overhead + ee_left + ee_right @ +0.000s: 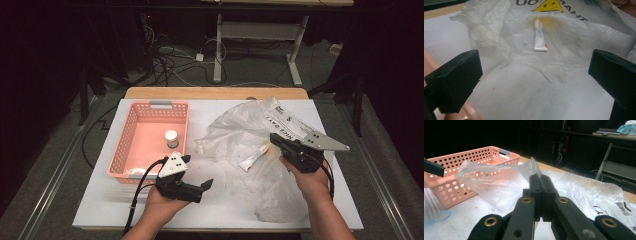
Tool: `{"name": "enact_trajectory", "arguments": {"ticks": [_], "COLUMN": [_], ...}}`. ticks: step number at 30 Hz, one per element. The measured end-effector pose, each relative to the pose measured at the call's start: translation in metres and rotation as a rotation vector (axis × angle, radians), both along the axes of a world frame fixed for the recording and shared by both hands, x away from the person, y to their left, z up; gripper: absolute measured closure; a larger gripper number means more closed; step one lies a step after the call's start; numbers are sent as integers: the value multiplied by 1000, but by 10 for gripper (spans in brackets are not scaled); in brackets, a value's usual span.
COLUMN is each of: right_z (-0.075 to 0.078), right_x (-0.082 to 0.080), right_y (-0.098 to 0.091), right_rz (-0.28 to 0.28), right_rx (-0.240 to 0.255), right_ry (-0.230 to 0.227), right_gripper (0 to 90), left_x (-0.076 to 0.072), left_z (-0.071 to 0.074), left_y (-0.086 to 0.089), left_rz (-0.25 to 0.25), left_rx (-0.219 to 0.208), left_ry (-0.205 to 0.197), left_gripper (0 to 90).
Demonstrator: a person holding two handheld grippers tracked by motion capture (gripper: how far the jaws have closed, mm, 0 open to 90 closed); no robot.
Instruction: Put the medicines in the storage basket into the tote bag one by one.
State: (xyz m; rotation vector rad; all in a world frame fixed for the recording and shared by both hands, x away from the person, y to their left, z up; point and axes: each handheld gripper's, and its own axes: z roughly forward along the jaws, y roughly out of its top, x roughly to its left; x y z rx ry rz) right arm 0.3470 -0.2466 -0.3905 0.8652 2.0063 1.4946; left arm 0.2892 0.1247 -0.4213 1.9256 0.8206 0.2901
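A crumpled clear plastic bag (250,135) with black print lies on the right half of the white table (100,200). A small white tube (251,159) rests on or in the bag; I cannot tell which. My right gripper (274,136) is shut on a fold of the bag (499,180) and lifts it a little, its jaws (540,178) pressed together on the film. My left gripper (200,175) is held low at the front of the table, left of the bag. It is wide open (534,75) and points at the tube (540,37), with nothing between its fingers.
A pink perforated basket (125,145) stands on the left of the table, with a small white-capped bottle (171,138) inside. The basket (456,185) lies just beyond the lifted film. Cables and desk legs (218,50) are on the floor behind the table.
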Motion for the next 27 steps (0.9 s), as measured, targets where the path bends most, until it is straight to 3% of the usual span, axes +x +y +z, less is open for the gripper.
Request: {"name": "enact_trajectory", "arguments": {"ticks": [7, 11, 19, 27], "right_z": [-1, -2, -2, -2], "right_x": [1, 1, 0, 0], "right_y": [-1, -2, -3, -4], "right_rz": [-4, -1, 5, 6], "right_rx": [2, -3, 6, 1], "right_ry": [3, 1, -3, 0], "right_gripper": [900, 900, 900, 900], "left_x": [3, 7, 13, 17], "left_z": [1, 0, -5, -8], "left_y": [27, 41, 68, 87], "left_rz": [79, 114, 209, 263], "left_rx": [-3, -27, 35, 47], "left_ry": [3, 20, 25, 43], "left_gripper": [0, 0, 0, 0]}}
